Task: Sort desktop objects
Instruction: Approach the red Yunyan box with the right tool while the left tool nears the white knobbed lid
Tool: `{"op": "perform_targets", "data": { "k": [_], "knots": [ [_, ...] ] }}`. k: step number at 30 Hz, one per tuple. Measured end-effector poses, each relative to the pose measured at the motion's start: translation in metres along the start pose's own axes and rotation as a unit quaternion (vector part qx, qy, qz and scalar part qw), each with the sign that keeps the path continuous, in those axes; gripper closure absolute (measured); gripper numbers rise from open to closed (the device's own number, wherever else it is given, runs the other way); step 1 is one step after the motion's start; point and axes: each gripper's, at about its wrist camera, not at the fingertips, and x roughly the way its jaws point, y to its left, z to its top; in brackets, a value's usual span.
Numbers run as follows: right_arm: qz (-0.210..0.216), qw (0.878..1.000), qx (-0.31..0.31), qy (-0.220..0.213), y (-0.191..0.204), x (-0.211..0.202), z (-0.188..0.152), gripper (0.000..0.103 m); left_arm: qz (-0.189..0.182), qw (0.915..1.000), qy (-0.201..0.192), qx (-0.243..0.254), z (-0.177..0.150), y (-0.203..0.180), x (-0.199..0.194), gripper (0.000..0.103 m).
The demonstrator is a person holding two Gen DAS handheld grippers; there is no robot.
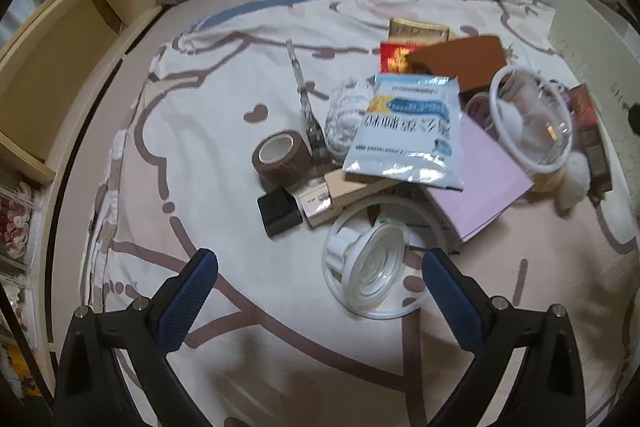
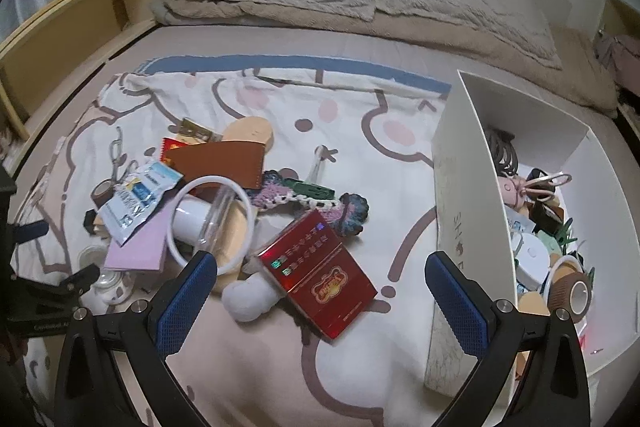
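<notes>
Left tongs (image 1: 320, 301) spread above clutter, right tongs (image 2: 320, 301) likewise

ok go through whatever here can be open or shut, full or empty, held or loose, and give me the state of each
left gripper: open, holding nothing
right gripper: open, holding nothing
white box: open on top, partly filled with small items
red carton: shut, lying flat on the blanket
foil pouch: lying loose on the pile, seal unclear
brown tape roll: loose on the blanket

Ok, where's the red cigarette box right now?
In the right wrist view, the red cigarette box lies on the cartoon blanket, between the open fingers, beside a white pom-pom and left of the white storage box.
</notes>
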Motion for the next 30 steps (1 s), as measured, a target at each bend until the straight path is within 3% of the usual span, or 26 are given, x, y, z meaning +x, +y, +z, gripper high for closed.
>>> {"op": "perform_targets", "data": {
  "k": [15,30],
  "knots": [
    [-0.033,0.999,-0.015,0.023,-0.001,0.032,0.000,0.000,0.027,0.9971,0.040,0.059,-0.018,-0.006,0.034,0.000],
    [-0.038,0.998,0.001,0.040,-0.003,0.052,0.003,0.000,-0.015,0.9940,0.057,0.092,-0.042,0.004,0.035,0.000]
  ]
}}
